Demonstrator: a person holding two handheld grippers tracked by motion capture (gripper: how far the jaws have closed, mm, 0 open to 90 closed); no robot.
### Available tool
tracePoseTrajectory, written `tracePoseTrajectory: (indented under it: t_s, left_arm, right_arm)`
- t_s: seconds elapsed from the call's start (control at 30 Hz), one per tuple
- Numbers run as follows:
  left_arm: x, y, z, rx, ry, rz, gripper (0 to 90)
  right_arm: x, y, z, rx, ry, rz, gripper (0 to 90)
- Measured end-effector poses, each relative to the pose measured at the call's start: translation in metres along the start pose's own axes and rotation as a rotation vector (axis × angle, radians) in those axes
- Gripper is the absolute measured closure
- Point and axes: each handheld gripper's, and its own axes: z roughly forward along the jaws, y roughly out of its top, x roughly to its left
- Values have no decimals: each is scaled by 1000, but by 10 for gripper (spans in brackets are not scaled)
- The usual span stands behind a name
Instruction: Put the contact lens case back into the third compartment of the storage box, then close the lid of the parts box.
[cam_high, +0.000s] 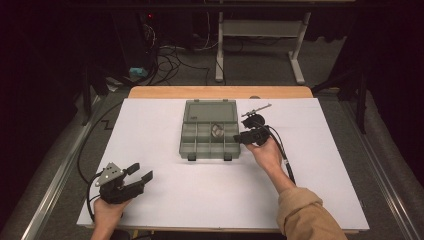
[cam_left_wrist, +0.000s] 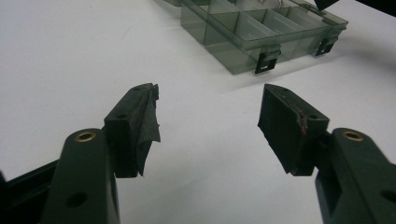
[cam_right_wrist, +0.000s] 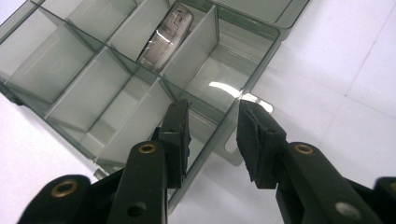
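Fingers (cam_right_wrist: 177, 135) of the right gripper (cam_right_wrist: 212, 140) are standing parted, straddling the right end wall of the organiser box (cam_high: 208, 135): one finger is hanging over a compartment inside the box, the other is sitting outside over the white sheet, and nothing is being pinched between them. From the high view, that right gripper (cam_high: 247, 136) is hovering at the box's right edge, gripped by the person's right hand (cam_high: 265, 152), whose tan sleeve (cam_high: 305, 212) is reaching in from the near side of the worktop (cam_high: 165, 205).

The smoky translucent box is lying open near the middle of the worktop, its lid folded back on the far side and its two latches facing the person. A small shiny metal piece (cam_right_wrist: 166, 35) is resting in one of the box's far-row compartments, just beyond the right gripper's fingers.

Well to the near left of the box, the left gripper (cam_high: 137, 172) is being held low over the sheet by the left hand (cam_high: 107, 207). Its fingers (cam_left_wrist: 137, 126) are spread wide with nothing between them, pointing toward the box's latched front (cam_left_wrist: 266, 58).

Just beyond the box's far right corner, a thin metal tool (cam_high: 256, 110) is lying on the sheet; what it is I cannot tell.
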Motion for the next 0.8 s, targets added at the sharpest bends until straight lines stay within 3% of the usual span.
tracePoseTrajectory:
  t_s: [0.37, 0.63, 0.8]
  left_arm:
    - [-1, -1, -1, 3, -5, 6, 374]
    - [-3, -3, 2, 18, -9, 13, 374]
    - [-8, -1, 9, 34, -23, 47, 375]
  right_arm:
    - [-3, 1, 10, -11, -35, 31, 709]
    - [-3, -1, 10, -22, -33, 41, 710]
    - [-4, -2, 10, -26, -30, 48, 711]
